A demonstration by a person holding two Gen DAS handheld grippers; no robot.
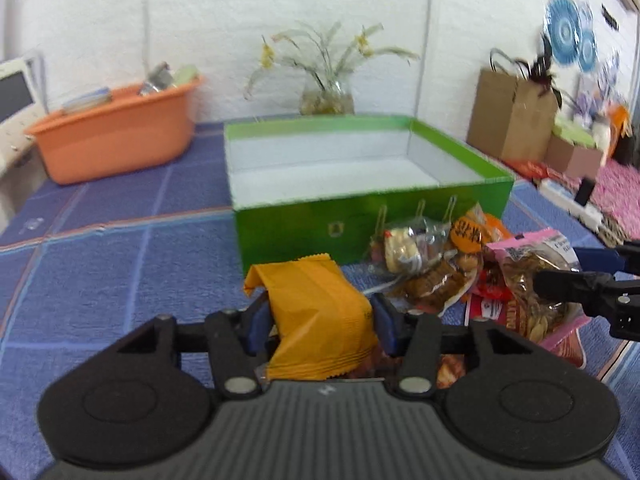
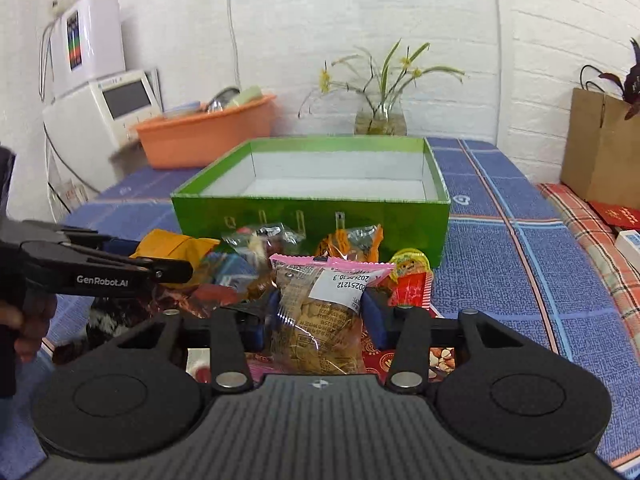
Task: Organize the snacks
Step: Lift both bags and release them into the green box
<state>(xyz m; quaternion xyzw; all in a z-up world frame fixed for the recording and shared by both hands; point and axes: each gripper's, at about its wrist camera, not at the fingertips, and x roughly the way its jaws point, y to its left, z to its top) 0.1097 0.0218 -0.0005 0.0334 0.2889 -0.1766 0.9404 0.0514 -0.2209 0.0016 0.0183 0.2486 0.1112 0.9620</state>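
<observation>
Now | left hand-held gripper (image 1: 320, 320) grasping orange packet (image 1: 320, 316), lengthwise forward | right hand-held gripper (image 2: 316, 316) grasping pink-edged packet (image 2: 320, 312)

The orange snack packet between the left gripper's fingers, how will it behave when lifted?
The orange packet is already creased and folded, so it will probably flop. It looks light, likely rising easily. Its glossy film may slip unless the left gripper pinches firmly.

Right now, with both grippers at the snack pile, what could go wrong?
1. The left gripper pinches only the crumpled yellow packet; it may slip when lifted.
2. The right gripper is around the pink-topped bag, which lies on other snacks; they may be dragged along.
3. The grippers are close and may collide.
</observation>
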